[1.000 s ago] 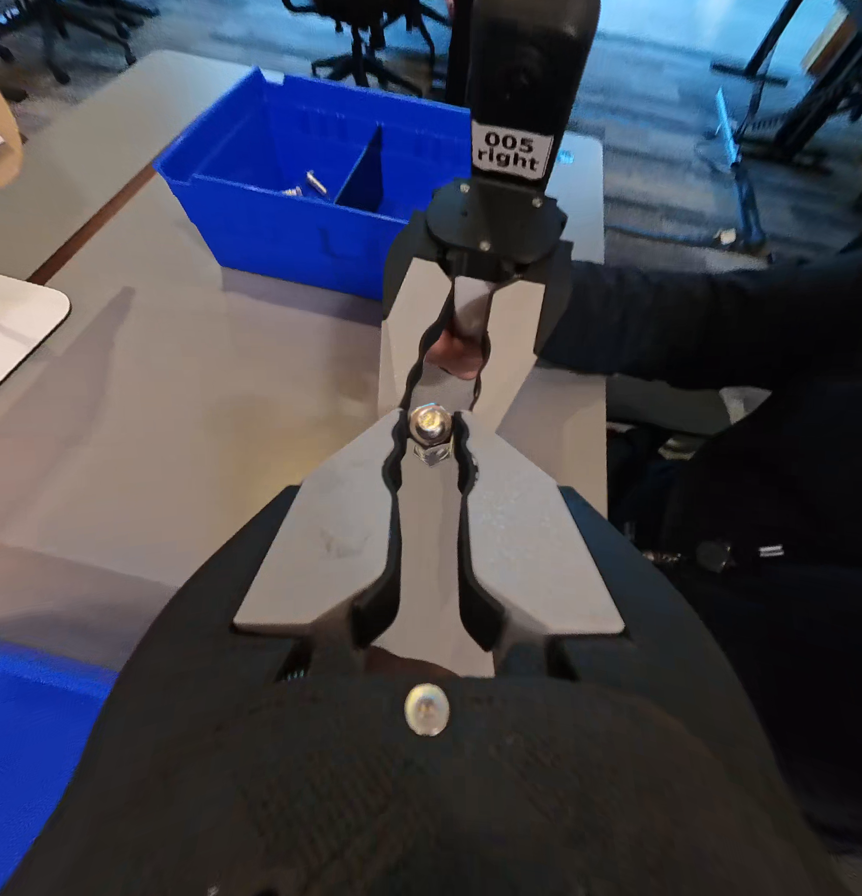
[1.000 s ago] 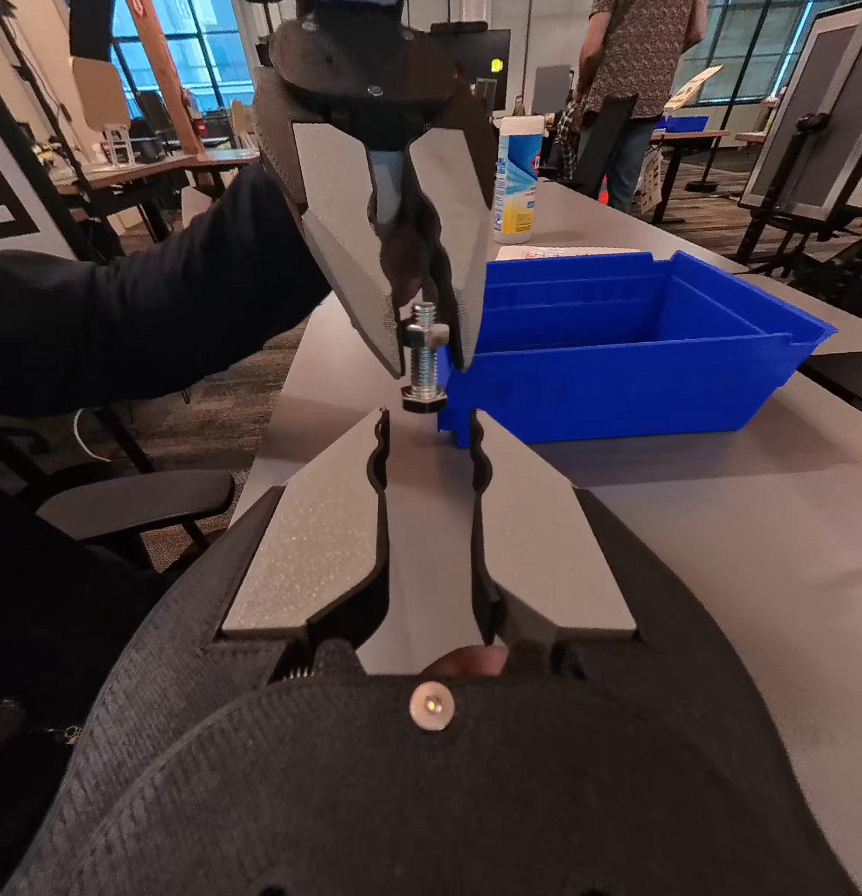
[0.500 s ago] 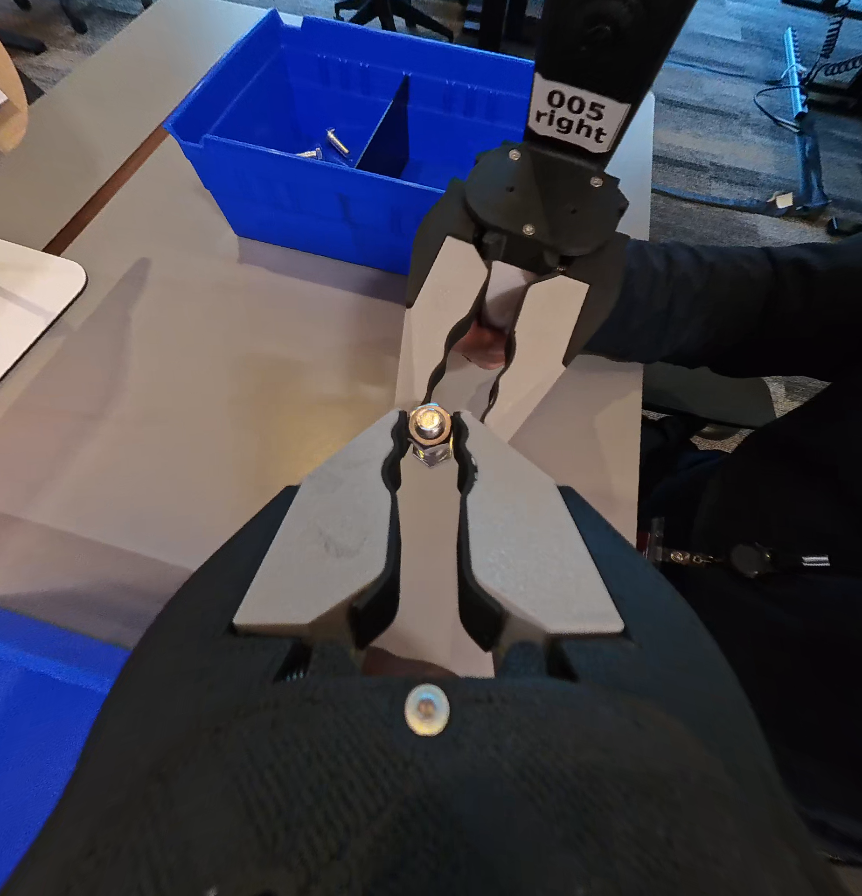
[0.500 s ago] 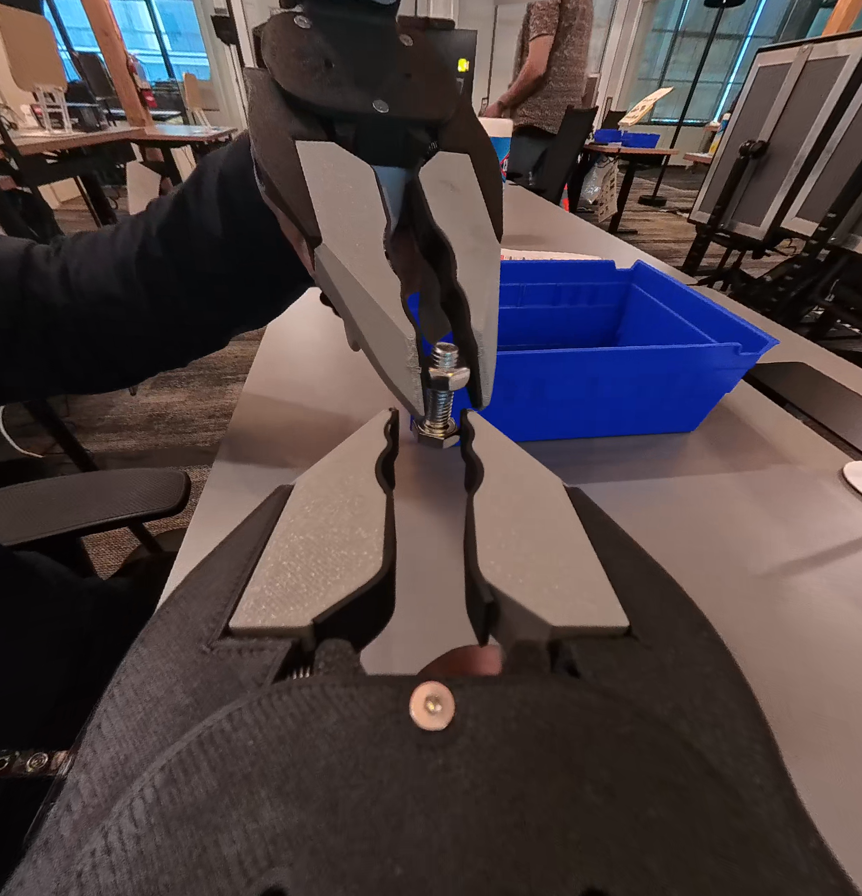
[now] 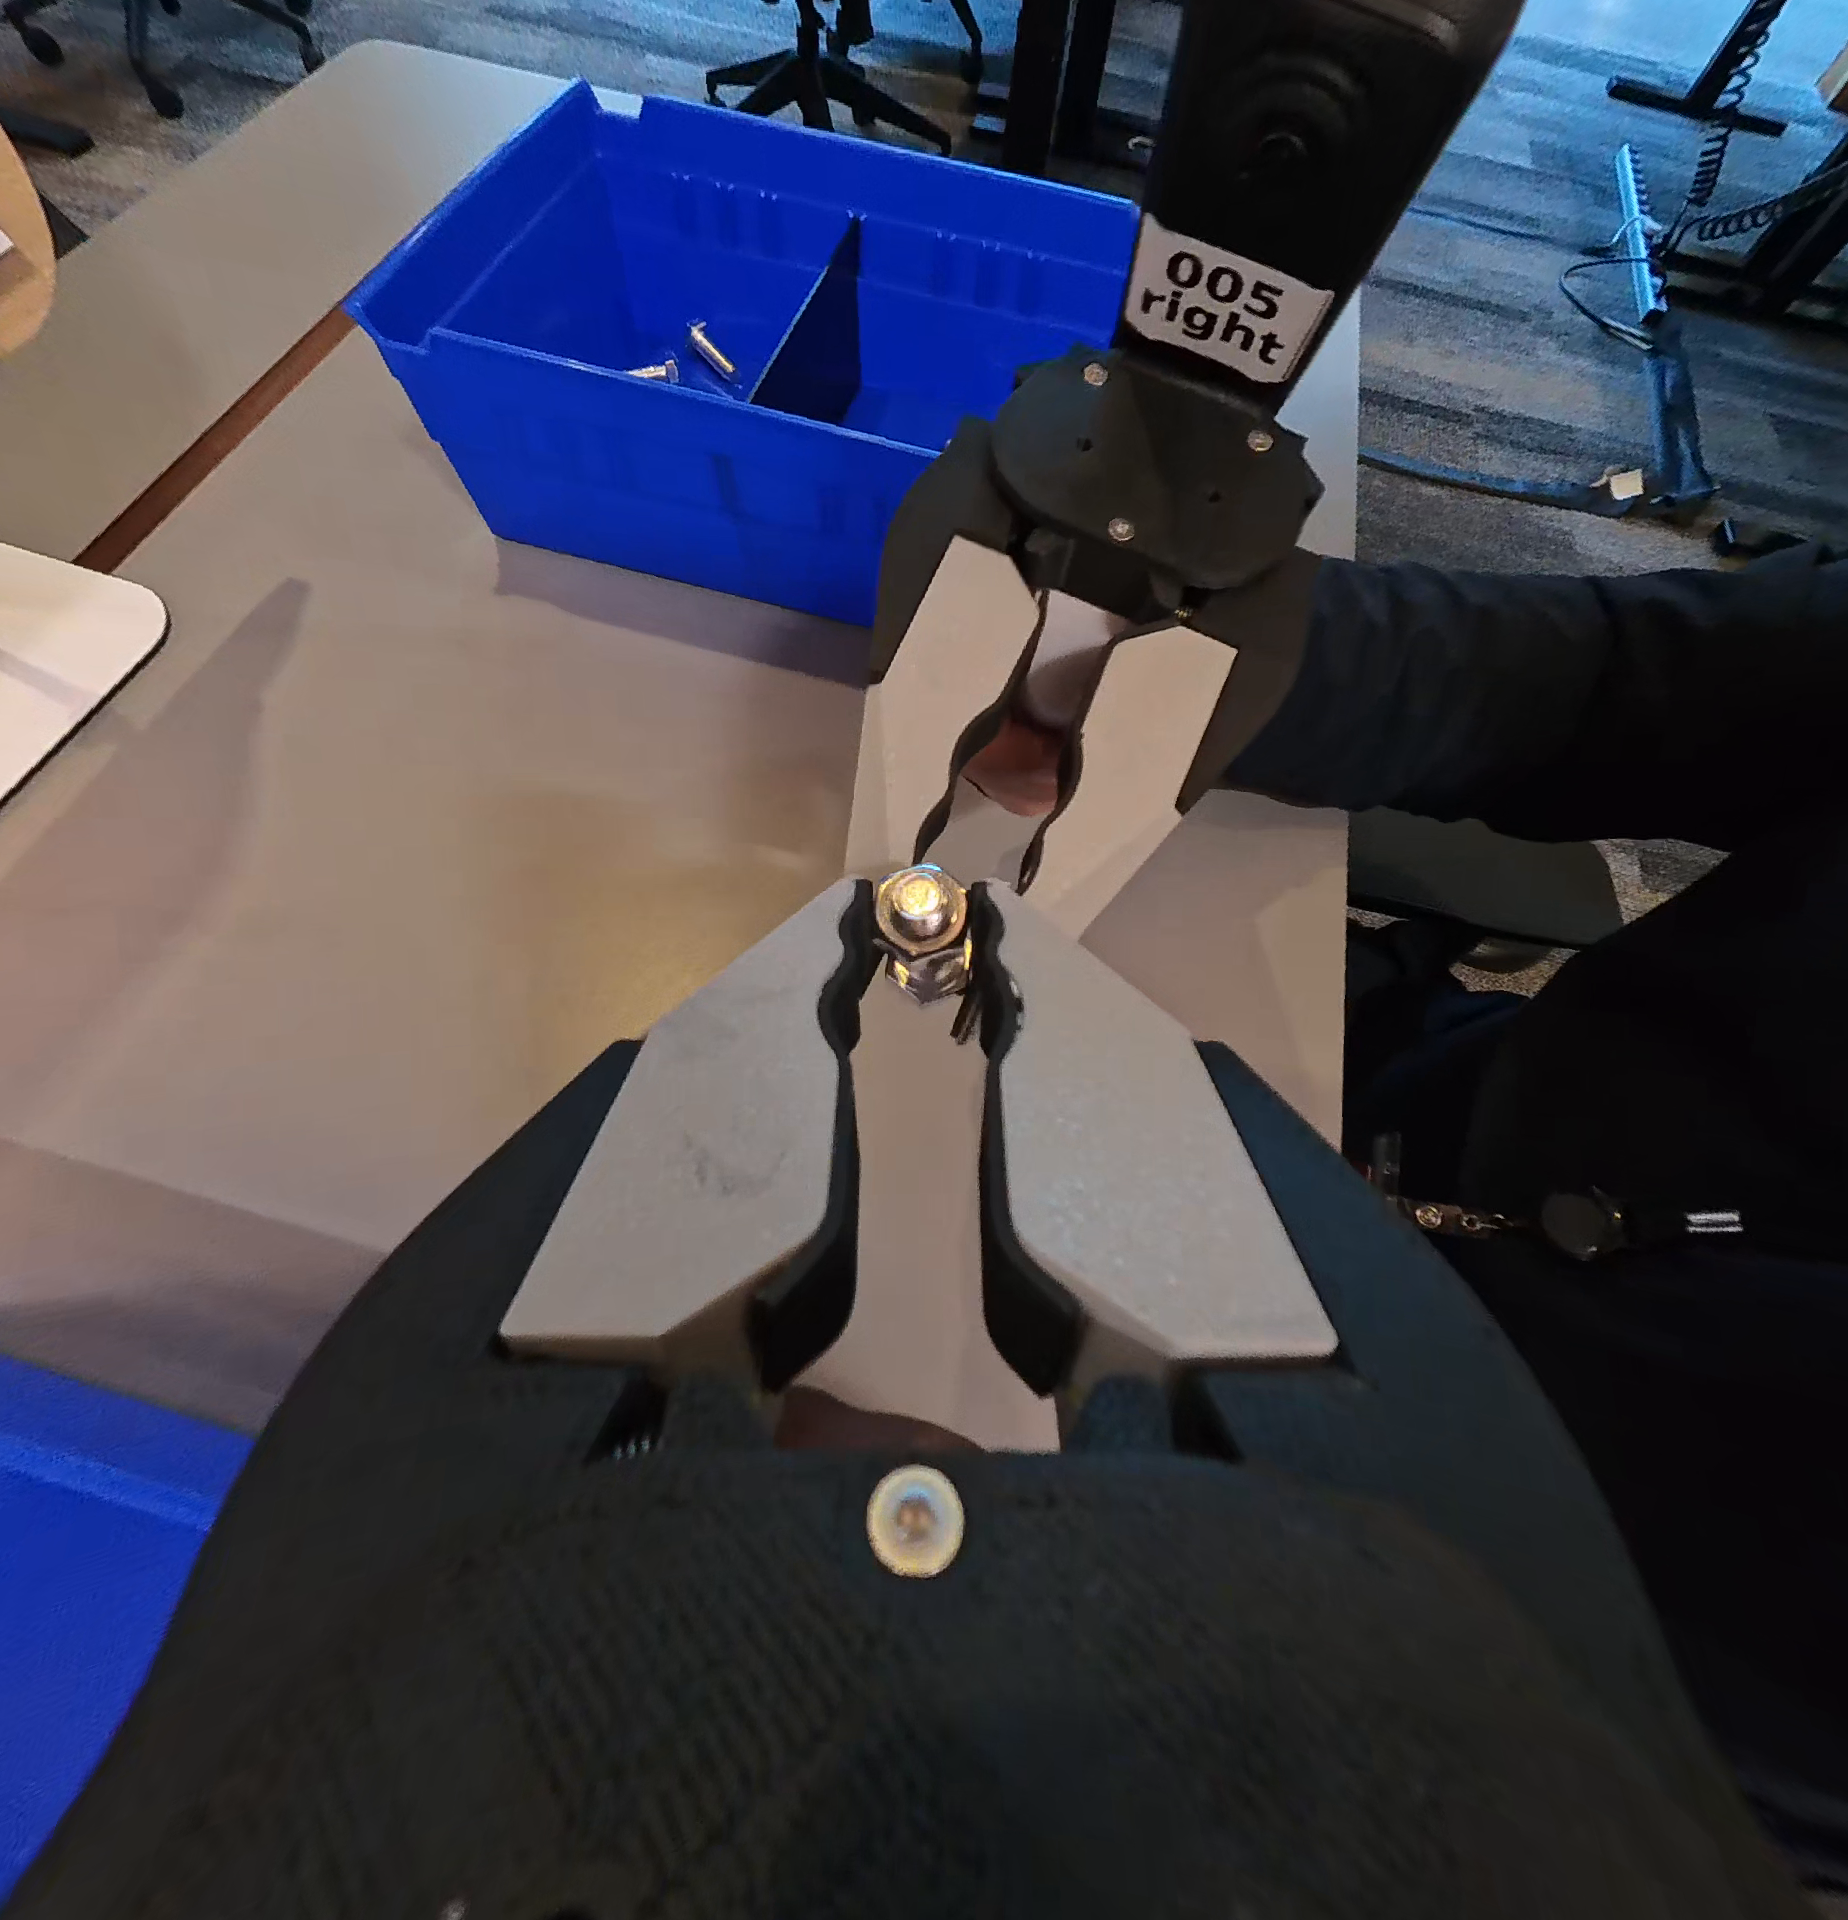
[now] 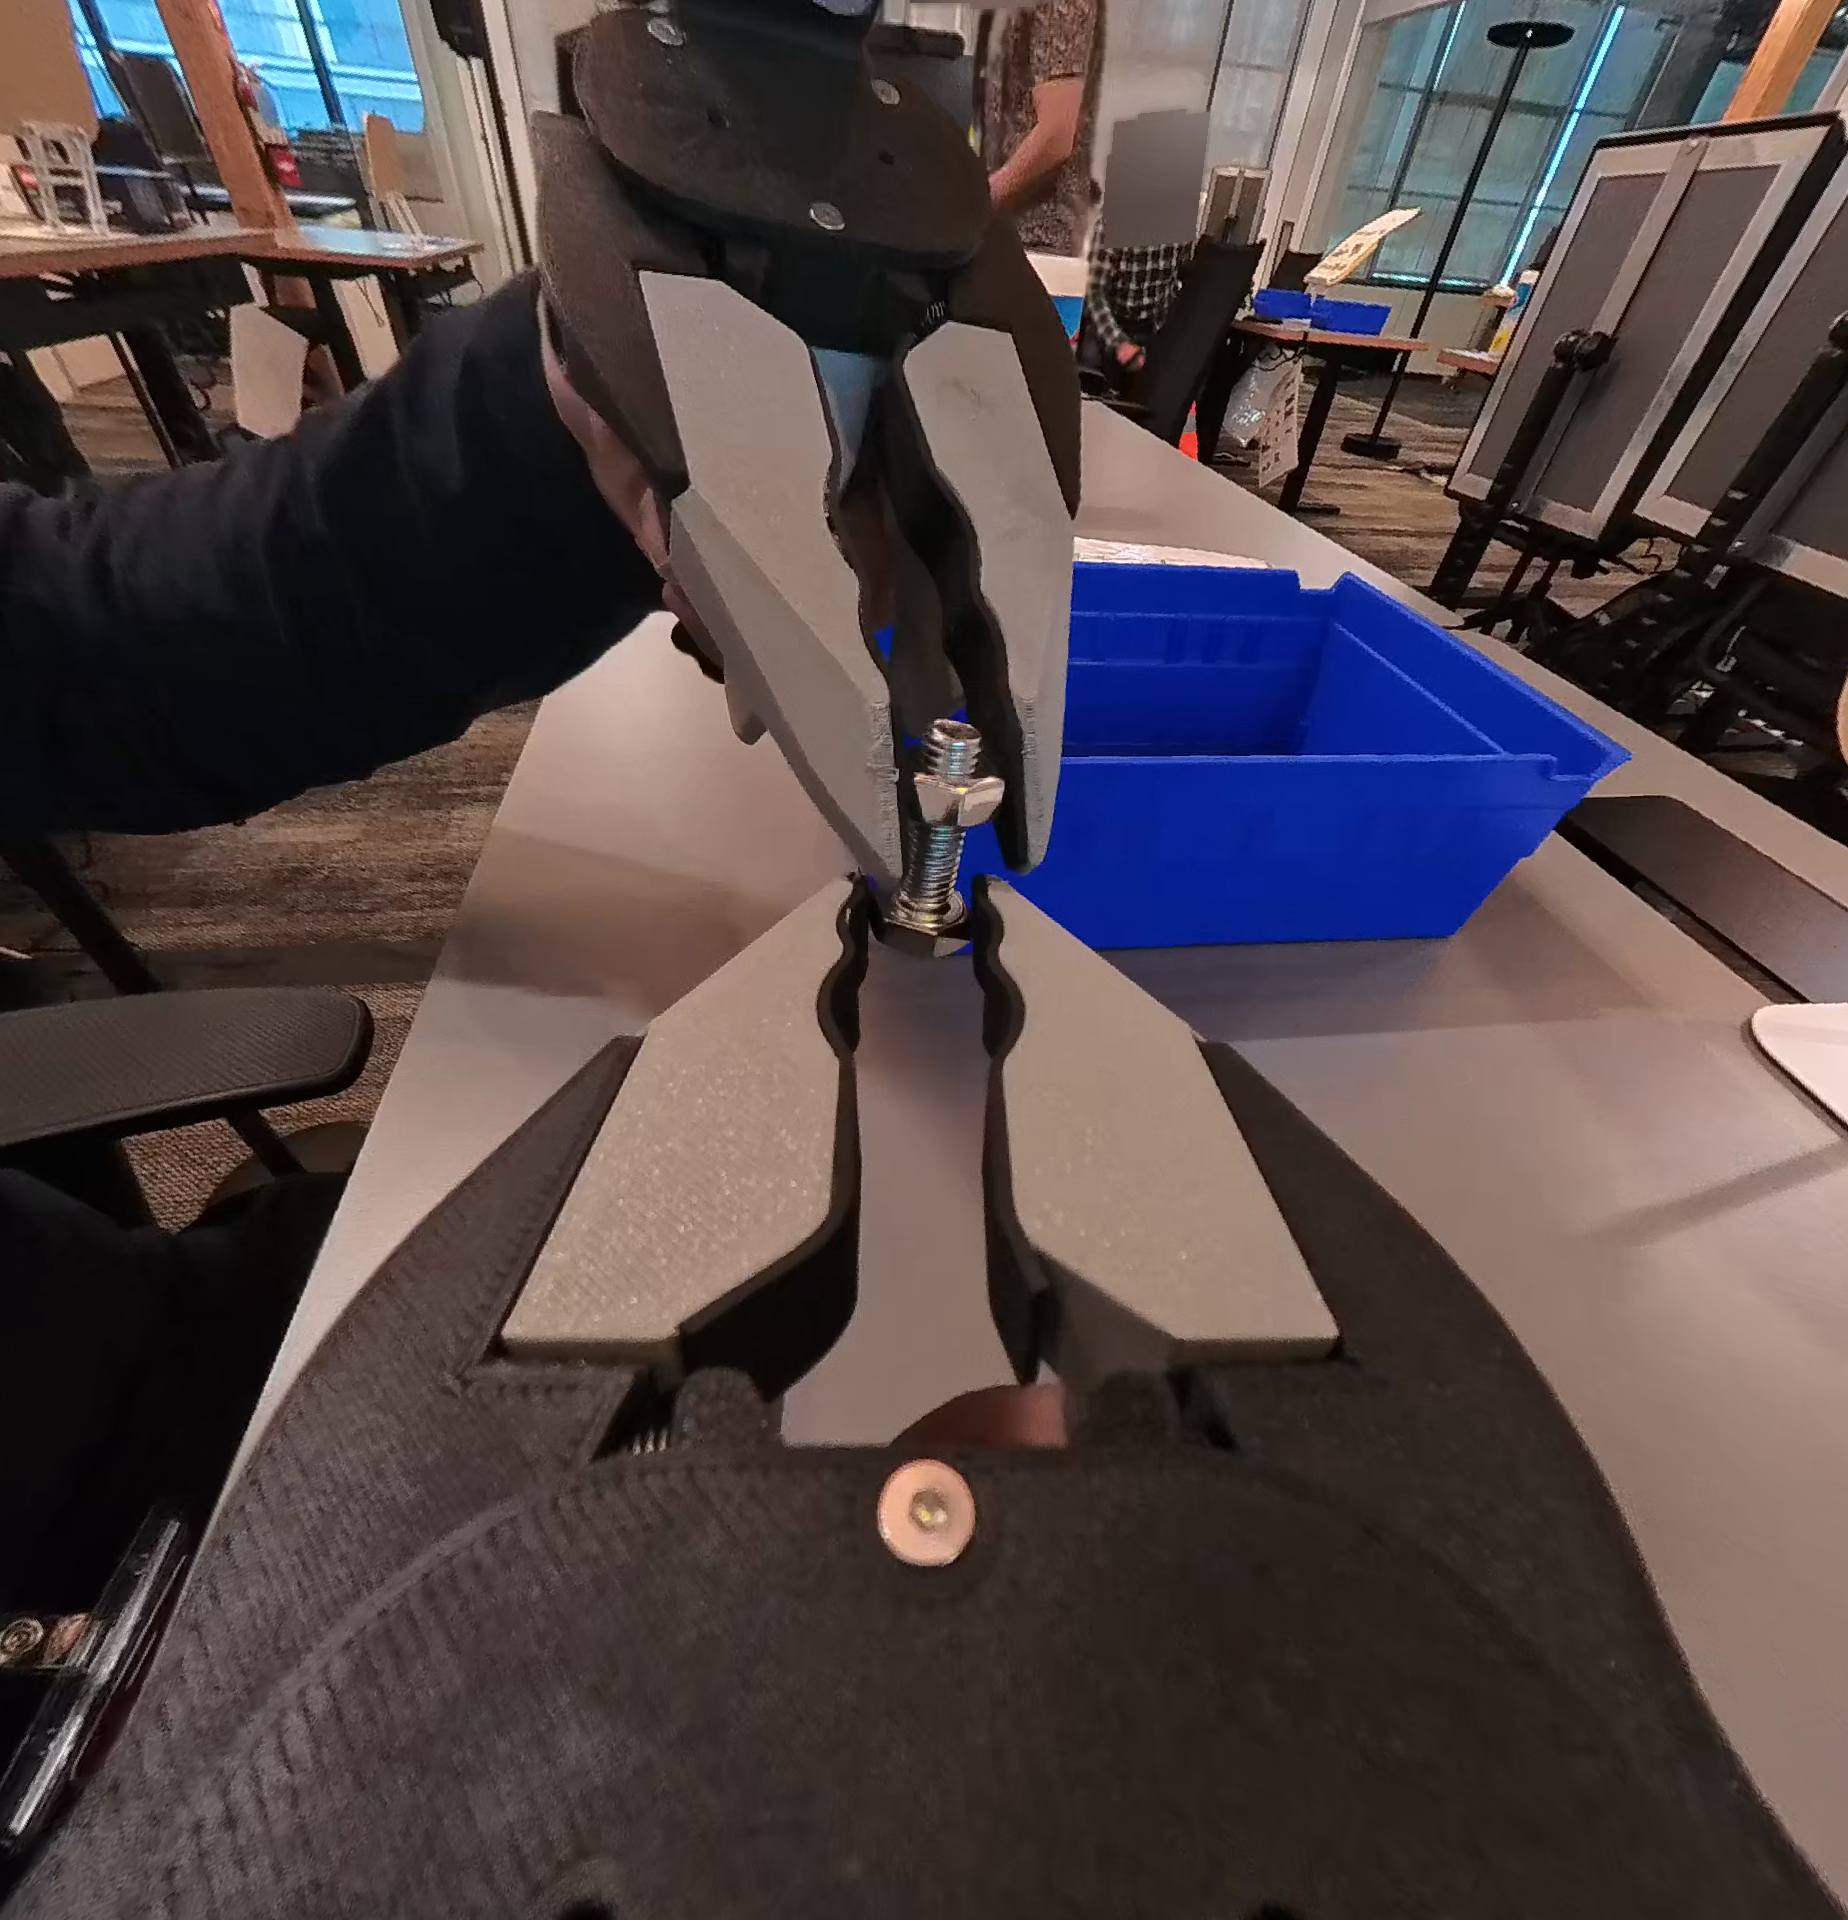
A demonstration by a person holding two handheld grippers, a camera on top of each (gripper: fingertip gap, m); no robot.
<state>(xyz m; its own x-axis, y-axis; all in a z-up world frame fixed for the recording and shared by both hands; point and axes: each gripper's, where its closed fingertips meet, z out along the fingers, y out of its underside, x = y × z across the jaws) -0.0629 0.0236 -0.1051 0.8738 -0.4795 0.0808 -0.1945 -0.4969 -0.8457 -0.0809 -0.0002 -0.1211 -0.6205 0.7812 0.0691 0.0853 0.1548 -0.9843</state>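
Left gripper (image 5: 921, 920) at frame centre clamps the silver threaded bolt (image 6: 939, 831) by its hex nut (image 6: 959, 798); right gripper (image 6: 918, 914) tips flank the bolt head, contact unclear; blue divided plastic bin (image 5: 691, 457) behind, upper centre, on grey table (image 5: 380, 779).

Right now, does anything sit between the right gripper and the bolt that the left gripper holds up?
Nothing visible does. The right gripper has a finger on each side of the head of the bolt, below the nut clamped by the left gripper. The blue bin stands behind.
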